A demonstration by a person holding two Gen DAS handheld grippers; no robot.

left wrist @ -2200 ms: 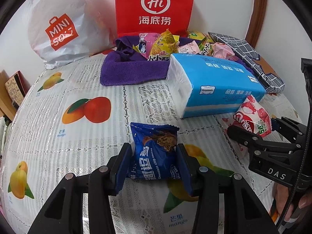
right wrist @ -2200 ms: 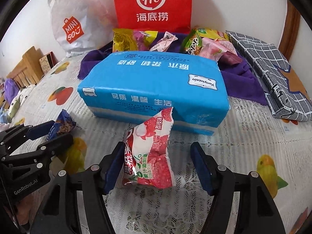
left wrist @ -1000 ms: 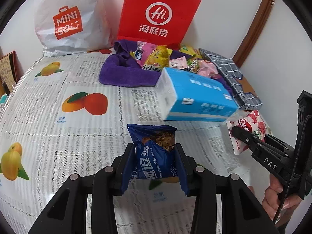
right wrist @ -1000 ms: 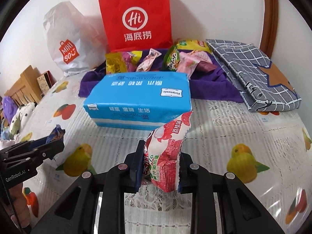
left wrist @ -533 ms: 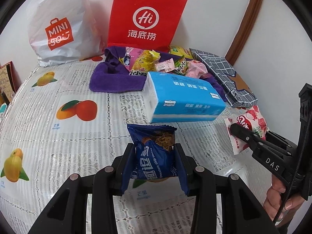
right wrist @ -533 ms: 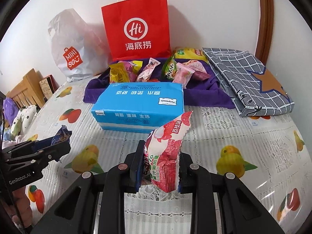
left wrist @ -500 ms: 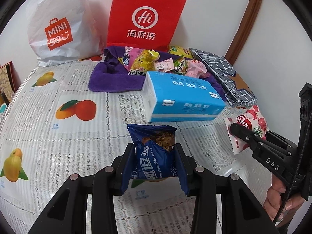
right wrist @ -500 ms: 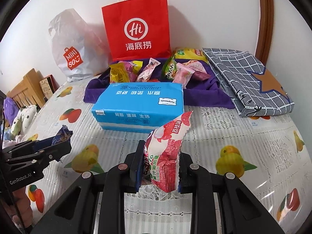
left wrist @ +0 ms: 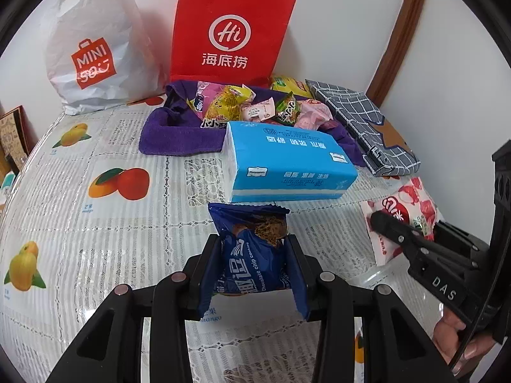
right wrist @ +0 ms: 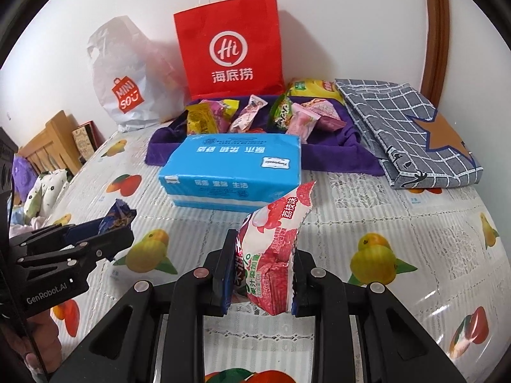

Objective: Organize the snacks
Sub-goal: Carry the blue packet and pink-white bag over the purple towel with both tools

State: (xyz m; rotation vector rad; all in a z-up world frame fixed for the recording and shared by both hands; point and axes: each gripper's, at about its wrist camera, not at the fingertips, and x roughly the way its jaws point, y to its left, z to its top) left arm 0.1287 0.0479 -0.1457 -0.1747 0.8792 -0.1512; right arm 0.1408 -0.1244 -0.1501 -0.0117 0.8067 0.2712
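My left gripper [left wrist: 254, 268] is shut on a blue chocolate chip cookie packet [left wrist: 252, 255] and holds it above the tablecloth. My right gripper [right wrist: 262, 274] is shut on a pink lychee snack packet [right wrist: 271, 255], also held off the table. Each gripper shows in the other view: the right one [left wrist: 399, 233] with the pink packet [left wrist: 399, 214], the left one [right wrist: 105, 236] with the blue packet [right wrist: 118, 215]. Several more snack packets [left wrist: 242, 105] lie on a purple towel [left wrist: 166, 127] at the back.
A blue tissue pack [left wrist: 287, 159] lies mid-table in front of the towel. A red paper bag [left wrist: 230, 35] and a white MINISO bag [left wrist: 92, 48] stand against the wall. A folded grey checked cloth [right wrist: 412, 127] lies at the right. The fruit-print tablecloth [left wrist: 95, 223] covers the table.
Both grippers have stayed shut on their packets and have drawn back slightly from the tissue pack since a second ago; over the last half second the views barely differ.
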